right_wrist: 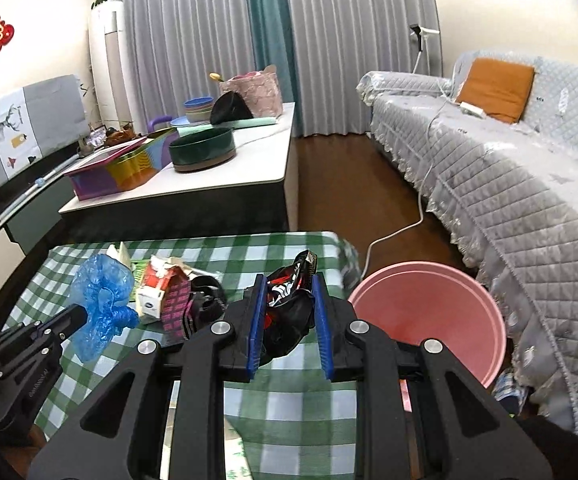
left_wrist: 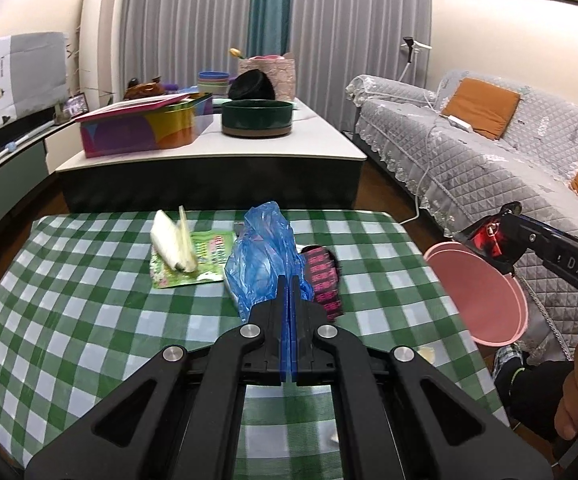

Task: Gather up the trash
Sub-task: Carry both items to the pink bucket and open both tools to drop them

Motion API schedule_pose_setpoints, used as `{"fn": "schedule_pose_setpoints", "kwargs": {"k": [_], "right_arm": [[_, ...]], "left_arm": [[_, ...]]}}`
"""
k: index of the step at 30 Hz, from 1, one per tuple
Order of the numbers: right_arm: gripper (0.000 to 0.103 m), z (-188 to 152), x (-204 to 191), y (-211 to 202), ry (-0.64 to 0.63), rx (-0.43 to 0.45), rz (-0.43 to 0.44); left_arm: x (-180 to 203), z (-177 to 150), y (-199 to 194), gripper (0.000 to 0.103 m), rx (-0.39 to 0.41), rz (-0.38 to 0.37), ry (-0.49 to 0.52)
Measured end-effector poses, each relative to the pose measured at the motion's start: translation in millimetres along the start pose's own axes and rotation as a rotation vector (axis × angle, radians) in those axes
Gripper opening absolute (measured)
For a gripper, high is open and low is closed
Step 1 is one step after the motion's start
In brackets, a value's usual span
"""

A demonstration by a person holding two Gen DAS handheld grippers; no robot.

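Observation:
My left gripper (left_wrist: 291, 280) is shut on a crumpled blue plastic bag (left_wrist: 263, 256), held just above the green-checked tablecloth (left_wrist: 89, 300). The right wrist view shows that bag (right_wrist: 101, 296) bunched at the left gripper's tip (right_wrist: 83, 314). My right gripper (right_wrist: 289, 280) is shut on a black and red snack wrapper (right_wrist: 289, 304), near the table's right edge. A pink bin (right_wrist: 429, 312) stands open beside the table, right of that gripper. On the cloth lie a white crumpled paper (left_wrist: 173, 246), a green wrapper (left_wrist: 201, 258), a pink-and-black wrapper (left_wrist: 325, 280) and a red-and-white carton (right_wrist: 157, 288).
Beyond the table stands a low white coffee table (left_wrist: 329, 136) with a colourful tin (left_wrist: 145, 128) and a dark green round bowl (left_wrist: 257, 118). A quilted grey sofa (right_wrist: 509, 184) runs along the right. A white cable (right_wrist: 393, 232) trails over the wooden floor.

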State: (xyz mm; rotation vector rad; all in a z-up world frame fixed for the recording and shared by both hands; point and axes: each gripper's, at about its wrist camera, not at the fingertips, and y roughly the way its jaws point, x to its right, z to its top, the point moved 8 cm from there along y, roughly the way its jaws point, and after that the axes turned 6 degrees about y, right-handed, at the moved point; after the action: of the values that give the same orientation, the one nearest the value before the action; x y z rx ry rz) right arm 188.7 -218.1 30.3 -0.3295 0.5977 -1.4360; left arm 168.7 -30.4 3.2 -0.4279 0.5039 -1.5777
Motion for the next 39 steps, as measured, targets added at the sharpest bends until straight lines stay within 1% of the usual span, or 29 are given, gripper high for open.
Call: {"fn": "schedule_pose_setpoints", "kwargs": {"k": [10, 22, 25, 34, 39], "right_arm": [[0.023, 3.8, 30.6, -6.6, 0.006, 0.018, -0.065], [0.023, 17.8, 83.8, -20.6, 0.028, 0.069, -0.163], [0.023, 19.7, 103.9, -24.4, 0.047, 0.078, -0.192], [0.023, 21.9, 146.1, -23.4, 0.096, 0.088, -0.26], [0.023, 22.8, 155.8, -22.7, 0.118, 0.091, -0.281]], "left_arm": [[39.4, 13.6, -1.2, 0.0, 0.019, -0.062, 0.041], [95.5, 29.0, 0.9, 0.0, 0.032, -0.143, 0.115], [109.4, 30.3, 3.1, 0.0, 0.031, -0.161, 0.131], [136.4, 29.4, 13.9, 0.0, 0.013, -0.19, 0.163], [149.1, 38.2, 20.1, 0.0, 0.021, -0.206, 0.166]]}}
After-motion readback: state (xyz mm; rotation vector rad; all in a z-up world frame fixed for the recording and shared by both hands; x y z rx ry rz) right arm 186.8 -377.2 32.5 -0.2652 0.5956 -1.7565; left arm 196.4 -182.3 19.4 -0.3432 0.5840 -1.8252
